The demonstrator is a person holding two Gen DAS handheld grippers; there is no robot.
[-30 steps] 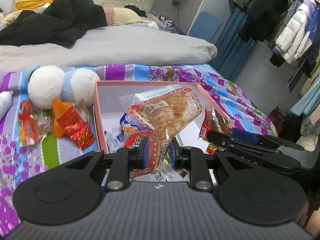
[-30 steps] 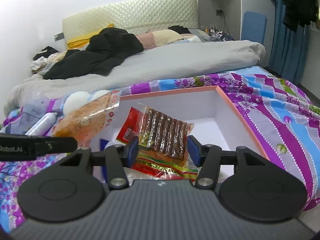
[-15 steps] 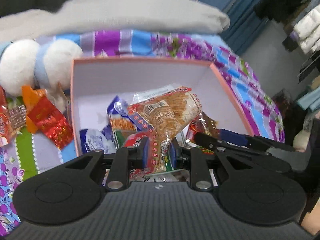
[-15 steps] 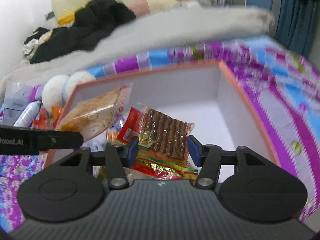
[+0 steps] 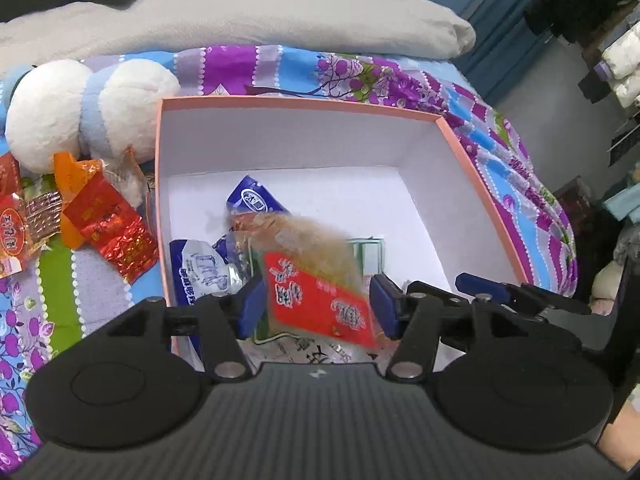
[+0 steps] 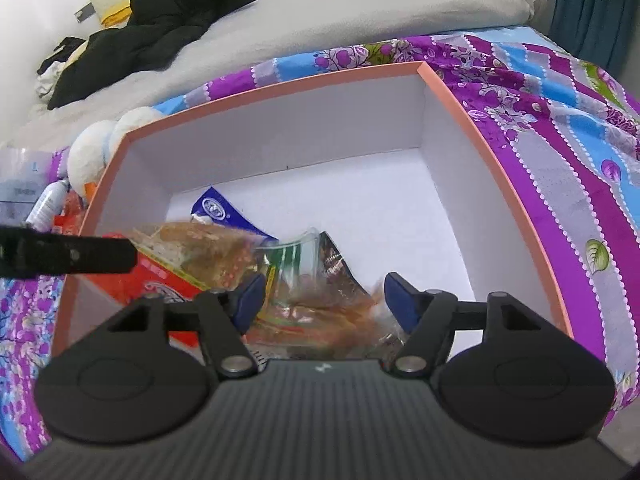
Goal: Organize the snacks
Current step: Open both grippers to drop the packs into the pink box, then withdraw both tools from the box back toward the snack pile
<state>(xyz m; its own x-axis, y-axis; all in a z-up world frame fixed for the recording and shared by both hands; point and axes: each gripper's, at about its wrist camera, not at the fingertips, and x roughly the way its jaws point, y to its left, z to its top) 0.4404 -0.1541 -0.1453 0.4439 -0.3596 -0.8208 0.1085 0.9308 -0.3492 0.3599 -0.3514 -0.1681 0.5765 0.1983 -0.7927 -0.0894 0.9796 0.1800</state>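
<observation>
A pink box (image 5: 472,168) with white walls lies on the bedspread and holds several snack packs, among them a blue-and-white one (image 5: 256,200). My left gripper (image 5: 316,308) hangs over the box's near end, its jaws opening. An orange-and-red snack bag (image 5: 316,280) is blurred between its pads, which do not press on it. My right gripper (image 6: 325,300) hovers over the same box (image 6: 452,92), jaws opening too. A brown snack pack (image 6: 332,312) is smeared between its pads, loose. The orange-and-red bag (image 6: 200,252) shows by the left gripper's finger (image 6: 68,256).
A white-and-blue plush toy (image 5: 80,120) lies left of the box. Red and orange snack packs (image 5: 104,224) sit on the bedspread beside it. A bottle (image 6: 48,204) lies further left. A grey duvet (image 5: 240,12) lies beyond the box; clothes hang at the right.
Both grippers came down over the box and tilted toward it. Their jaws have parted, and the orange bag and the brown pack have slipped out of the pads.
</observation>
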